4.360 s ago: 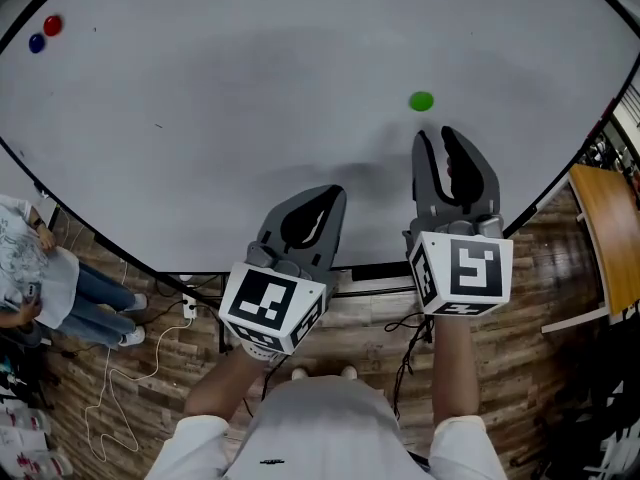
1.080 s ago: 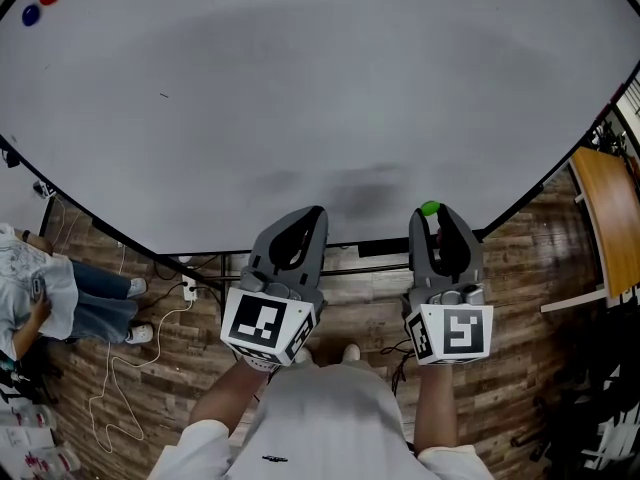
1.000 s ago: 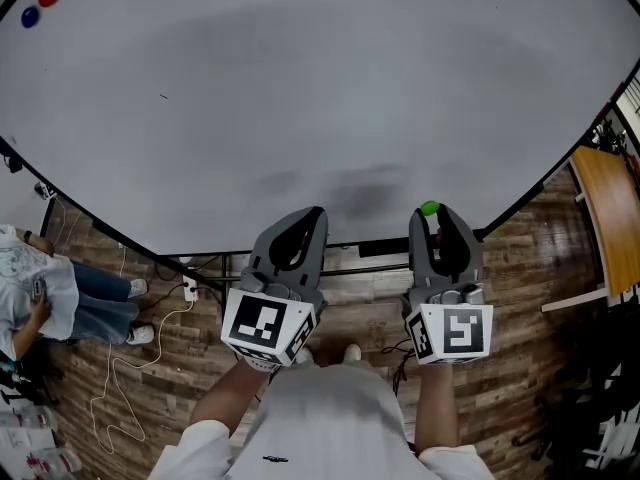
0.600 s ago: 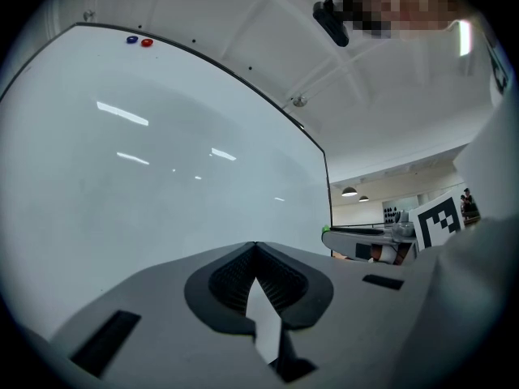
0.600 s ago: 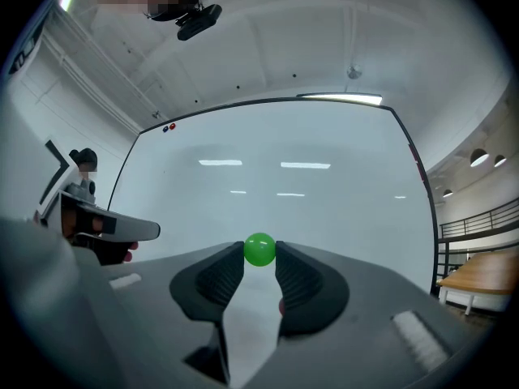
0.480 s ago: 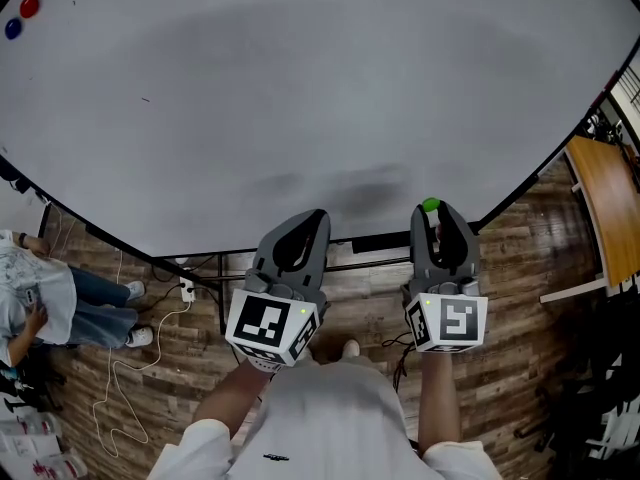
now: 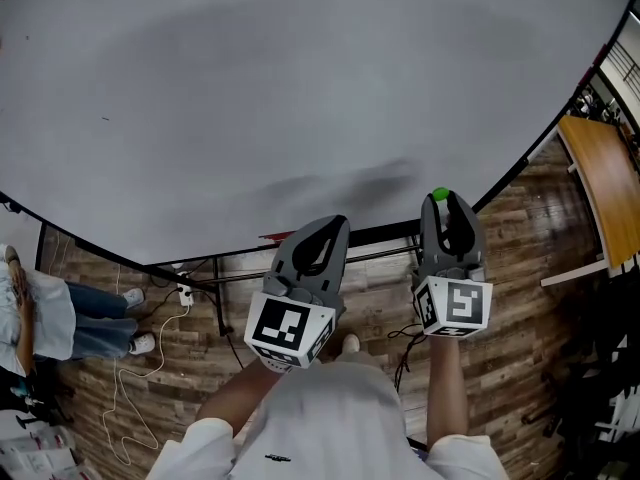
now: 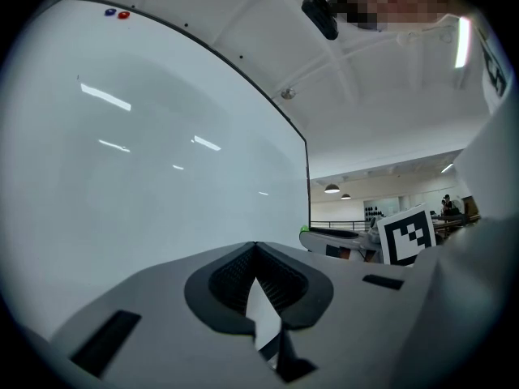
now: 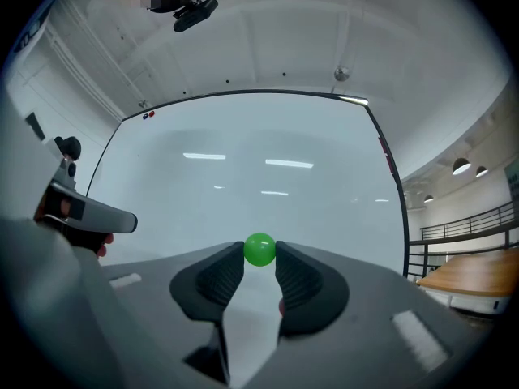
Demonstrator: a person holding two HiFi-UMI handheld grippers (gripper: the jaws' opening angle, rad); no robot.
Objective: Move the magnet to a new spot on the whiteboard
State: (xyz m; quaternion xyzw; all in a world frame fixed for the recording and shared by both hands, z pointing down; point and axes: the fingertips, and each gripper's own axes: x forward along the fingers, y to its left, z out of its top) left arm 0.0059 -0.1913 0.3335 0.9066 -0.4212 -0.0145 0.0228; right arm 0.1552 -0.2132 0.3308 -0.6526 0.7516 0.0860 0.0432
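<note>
1. Since the earliest head view, the green magnet (image 9: 259, 250) has come off the board. It then sat on the white surface just beyond the parted jaws of the right gripper (image 7: 440, 202). Now it is pinched at the very tips of those jaws, held clear of the surface and over the near edge of the whiteboard (image 7: 250, 88). The head view has also swung to the right, so the red and blue magnets (image 8: 117, 12) have left it. They show only in the gripper views, at the far left corner.
2. The left gripper (image 7: 336, 226) hangs beside the right one, its jaws together with nothing between them.
3. The magnet looks small, light, hard and glossy, so it is probably slippery. Only its two sides are caught, and at the tips alone, so a twist or knock could pop it out.
4. A hold across its sides, as now, seems the right one, because it leaves the back free to meet the board. I expect it to snap on once close, so the last stretch wants a slow, square approach.
5. The board's black frame runs just under both grippers, and its right edge lies close on the right.
6. Beyond that right edge stands a wooden table (image 7: 600, 183), well off the board.
7. Nearly all the surface to the left and far side is bare. A person (image 7: 40, 303) stands by the near left, below the frame.
</note>
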